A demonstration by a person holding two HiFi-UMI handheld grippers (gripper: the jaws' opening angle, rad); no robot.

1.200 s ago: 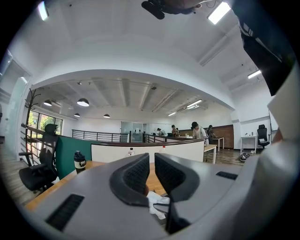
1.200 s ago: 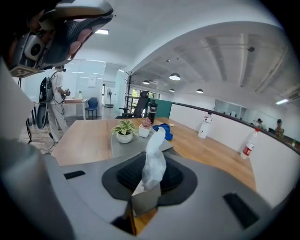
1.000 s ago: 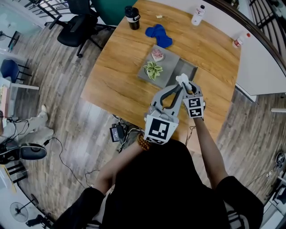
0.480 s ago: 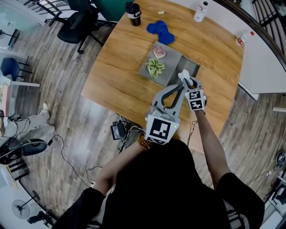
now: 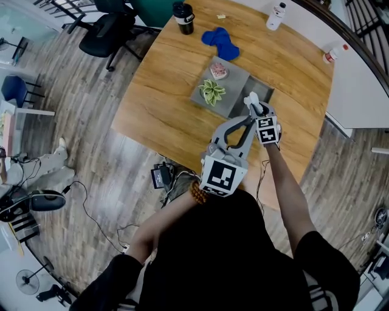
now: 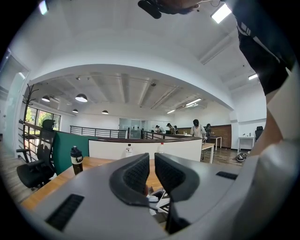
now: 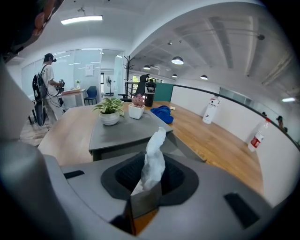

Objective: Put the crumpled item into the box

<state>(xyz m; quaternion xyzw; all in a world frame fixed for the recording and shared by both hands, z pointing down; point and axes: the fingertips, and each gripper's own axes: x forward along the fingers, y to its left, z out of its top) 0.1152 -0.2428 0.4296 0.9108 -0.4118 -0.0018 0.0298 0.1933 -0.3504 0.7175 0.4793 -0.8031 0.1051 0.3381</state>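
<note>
1. The right tool (image 5: 255,110) grips the crumpled paper (image 7: 153,157) at its lower end. Its jaws have just been opening a little, with the paper between them.
2. The paper is a white twisted strip. Its long axis runs forward along the tool's own line, and its free end sticks out past the jaws.
3. The grey box (image 5: 265,91) stands on the tabletop (image 5: 158,91). Its open, darker part lies just ahead of and below the paper's tip, so the drop looks close. The tool tilts downward toward that opening.
4. The right hand is plainly the nearer 1. The left tool (image 6: 151,171) hangs just beside it, pointing level, with its jaws nearly together and nothing between them.
5. The box's flat grey top carries 2 small pots, a green plant (image 5: 211,93) and a pink succulent (image 5: 217,70). Both stand left of the opening and out of the path.
6. A blue cloth (image 5: 220,44), a black bottle (image 5: 184,15) and a white bottle (image 5: 275,15) lie well beyond the box.
</note>
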